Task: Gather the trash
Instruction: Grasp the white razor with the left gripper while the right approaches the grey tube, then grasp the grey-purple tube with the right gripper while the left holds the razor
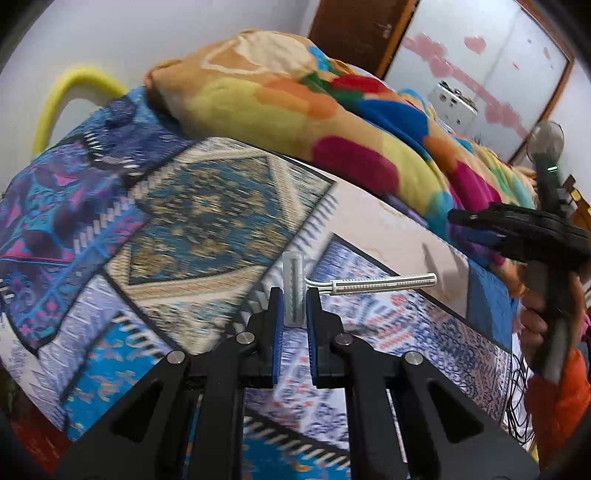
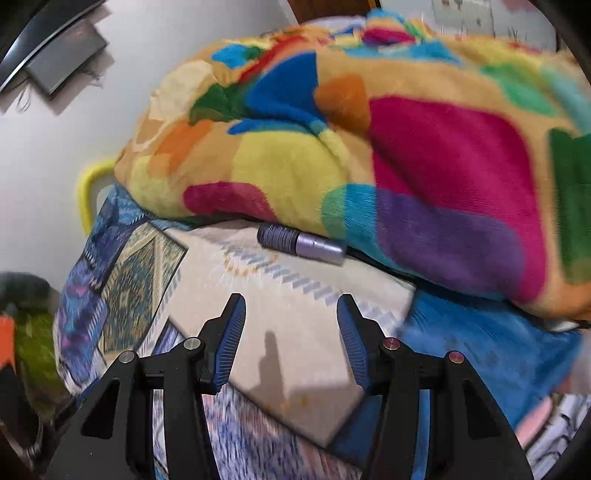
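Purple-grey cylinder (image 2: 301, 243) lay ahead of right gripper (image 2: 291, 317), jaws apart, empty; long axis crosswise. Left gripper (image 1: 294, 306) clenched on disposable razor (image 1: 295, 291).

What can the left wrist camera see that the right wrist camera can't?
Only the left wrist view shows the left gripper shut on a disposable razor, plus the door and a mirror. Only the right wrist view shows a silver-purple cylinder lying at the blanket's edge, ahead of the open, empty right gripper. Both show the colourful fleece blanket, the patterned bedsheet and the yellow loop.
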Demonstrator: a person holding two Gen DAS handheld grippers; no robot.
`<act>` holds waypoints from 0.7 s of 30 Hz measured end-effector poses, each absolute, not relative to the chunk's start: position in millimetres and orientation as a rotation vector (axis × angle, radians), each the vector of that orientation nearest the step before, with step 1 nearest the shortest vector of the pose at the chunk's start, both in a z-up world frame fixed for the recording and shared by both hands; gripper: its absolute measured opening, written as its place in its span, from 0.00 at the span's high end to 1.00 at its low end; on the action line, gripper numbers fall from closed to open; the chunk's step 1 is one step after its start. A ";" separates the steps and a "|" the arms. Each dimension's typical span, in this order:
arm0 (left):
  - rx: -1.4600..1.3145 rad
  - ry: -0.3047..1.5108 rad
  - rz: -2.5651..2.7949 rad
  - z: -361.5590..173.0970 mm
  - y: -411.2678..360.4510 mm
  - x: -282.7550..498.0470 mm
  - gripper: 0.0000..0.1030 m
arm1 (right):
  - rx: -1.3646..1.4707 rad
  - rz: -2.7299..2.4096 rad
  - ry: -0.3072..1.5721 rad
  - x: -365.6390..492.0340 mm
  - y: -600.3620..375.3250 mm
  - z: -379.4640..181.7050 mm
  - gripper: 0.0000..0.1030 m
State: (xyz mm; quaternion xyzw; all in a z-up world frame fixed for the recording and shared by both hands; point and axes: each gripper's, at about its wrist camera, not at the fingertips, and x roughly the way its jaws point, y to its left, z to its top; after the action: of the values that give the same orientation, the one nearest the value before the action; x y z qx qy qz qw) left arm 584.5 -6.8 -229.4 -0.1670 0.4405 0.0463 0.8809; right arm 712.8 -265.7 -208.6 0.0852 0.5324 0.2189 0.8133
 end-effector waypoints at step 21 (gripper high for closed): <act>-0.377 0.879 0.092 -242.0 15.9 575.4 0.90 | 0.201 0.466 1.196 764.5 -242.0 -251.0 0.99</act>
State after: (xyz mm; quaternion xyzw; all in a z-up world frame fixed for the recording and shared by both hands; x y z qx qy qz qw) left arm 575.4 15.9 -242.0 -0.1811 0.4229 0.0442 0.8868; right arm 764.5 -242.0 -251.0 0.0936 0.5570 0.2169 0.7962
